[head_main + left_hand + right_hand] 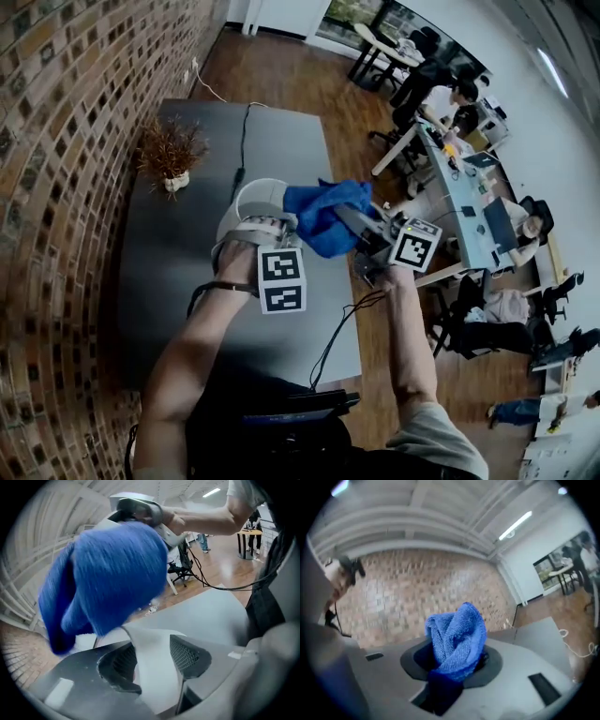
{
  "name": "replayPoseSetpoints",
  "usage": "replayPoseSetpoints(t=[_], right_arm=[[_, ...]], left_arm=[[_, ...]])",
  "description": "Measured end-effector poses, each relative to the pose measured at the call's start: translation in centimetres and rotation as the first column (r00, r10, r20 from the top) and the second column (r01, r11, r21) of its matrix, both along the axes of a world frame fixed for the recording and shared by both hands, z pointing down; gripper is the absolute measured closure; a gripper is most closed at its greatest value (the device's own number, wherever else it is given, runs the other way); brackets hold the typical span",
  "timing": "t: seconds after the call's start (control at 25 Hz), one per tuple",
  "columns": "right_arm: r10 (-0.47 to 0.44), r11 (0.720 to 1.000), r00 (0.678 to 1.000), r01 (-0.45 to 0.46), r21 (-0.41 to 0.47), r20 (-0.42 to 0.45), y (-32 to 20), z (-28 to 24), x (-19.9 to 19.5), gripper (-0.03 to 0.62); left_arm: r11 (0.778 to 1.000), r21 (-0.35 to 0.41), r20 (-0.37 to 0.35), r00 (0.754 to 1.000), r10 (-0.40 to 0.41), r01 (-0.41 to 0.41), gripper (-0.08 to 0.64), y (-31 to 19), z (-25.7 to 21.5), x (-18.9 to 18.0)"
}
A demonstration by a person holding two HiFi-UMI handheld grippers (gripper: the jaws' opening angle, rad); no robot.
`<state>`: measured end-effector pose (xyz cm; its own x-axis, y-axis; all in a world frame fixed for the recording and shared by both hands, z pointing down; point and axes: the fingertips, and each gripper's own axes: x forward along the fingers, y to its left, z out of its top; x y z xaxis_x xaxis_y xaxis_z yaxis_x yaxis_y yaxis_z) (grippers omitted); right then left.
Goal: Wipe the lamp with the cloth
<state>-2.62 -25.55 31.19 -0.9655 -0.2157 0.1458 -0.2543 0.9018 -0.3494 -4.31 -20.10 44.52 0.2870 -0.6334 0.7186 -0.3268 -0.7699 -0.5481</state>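
Now: R tool [451, 663] grips cloth [457, 632], L tool [154, 662] grips lamp [146, 641]; dried plant [172, 147] in pot [174, 182].

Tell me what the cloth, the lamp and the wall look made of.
Cloth: blue terry or microfibre, matte, with a fuzzy looped pile.
Lamp: white and smooth with an even, dull sheen. It is probably plastic or painted metal, but the look does not settle which.
Wall: brick, rough and matte, with pale mortar joints between reddish blocks.

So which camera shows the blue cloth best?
The right gripper view: the cloth sits in the middle, sharp, pinched in those jaws. The head view shows it small, next to the lamp. The left gripper view shows it large but blurred, above the lamp.
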Motion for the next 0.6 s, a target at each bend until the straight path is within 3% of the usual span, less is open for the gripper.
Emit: replayPoseSetpoints(t=[0.04,0.12,0.24,0.36,0.44,0.52,0.6], right_arm=[[0.057,0.998,0.996,-0.058,0.017,0.069,-1.5,-2.2,0.7,0.468],[0.118,0.986,0.992,-0.122,0.112,0.038,-3.2,-4.3,0.7,0.468],[0.094,0.971,0.983,-0.056,0.234,-0.157,-3.3,-2.8,-2.0,0.466],[0.032,0.95,0.92,0.094,0.299,-0.39,-2.5,2.6,-4.8,0.466],[0.004,0.949,0.884,0.144,0.279,-0.467,-2.2,5.6,-5.5,0.466],[-0.007,0.967,0.891,0.122,0.223,-0.454,-2.2,6.7,-5.4,0.466],[-0.008,0.98,0.902,0.093,0.177,-0.431,-2.5,7.2,-4.9,0.466]], left_arm=[[1.0,0.016,-0.005,1.0,-0.004,0.004,0.347,0.0,-0.2,-0.1],[0.999,0.04,-0.012,1.0,-0.01,0.01,0.347,0.3,-0.4,-0.3],[0.998,0.059,0.024,1.0,0.008,-0.009,0.339,0.7,-0.5,-0.5],[0.996,0.001,0.105,0.991,0.088,-0.089,0.314,0.9,0.0,-0.2],[0.99,-0.059,0.119,0.984,0.135,-0.128,0.276,1.3,0.2,-0.3],[0.992,-0.045,0.048,0.992,0.12,-0.118,0.233,1.0,-1.2,-0.9],[0.997,0.04,-0.108,0.992,0.064,-0.06,0.219,0.5,-4.3,-1.7]])
